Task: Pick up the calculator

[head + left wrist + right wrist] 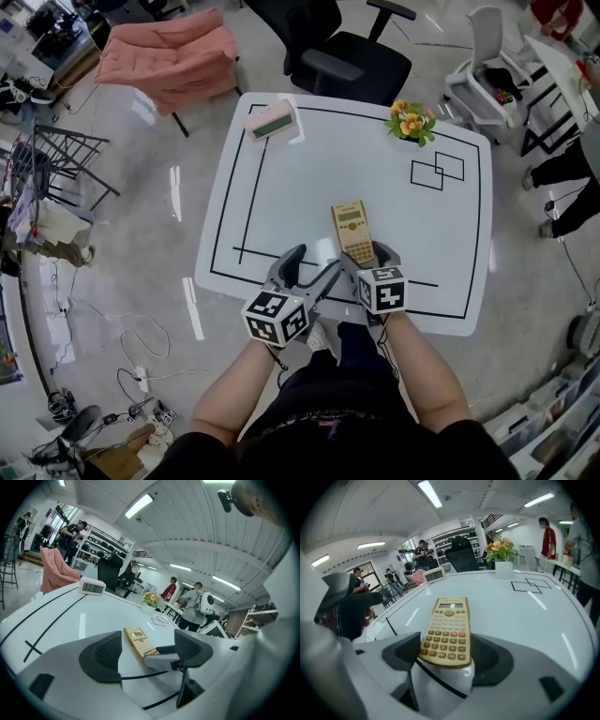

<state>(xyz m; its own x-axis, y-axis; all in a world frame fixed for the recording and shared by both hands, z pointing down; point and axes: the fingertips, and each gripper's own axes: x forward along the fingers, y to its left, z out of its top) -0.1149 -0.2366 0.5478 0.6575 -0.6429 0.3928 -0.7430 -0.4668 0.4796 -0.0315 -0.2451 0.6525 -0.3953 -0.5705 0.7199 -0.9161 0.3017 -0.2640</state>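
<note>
A gold calculator (351, 228) lies on the white table (309, 169), pointing away from me. My right gripper (368, 255) has its jaws around the calculator's near end. In the right gripper view both dark pads press the sides of the calculator (447, 630), so this gripper (446, 657) is shut on it. My left gripper (305, 265) is just to the left, near the table's front edge, open and holding nothing. In the left gripper view the calculator (138, 641) shows between that gripper's spread jaws (147, 651), well ahead of them.
A pink desk clock (271, 120) stands at the far left corner. A small pot of flowers (411, 122) stands at the far right. Black tape lines and two taped rectangles (436, 171) mark the tabletop. A black office chair (347, 56) and a pink-draped chair (169, 56) stand beyond.
</note>
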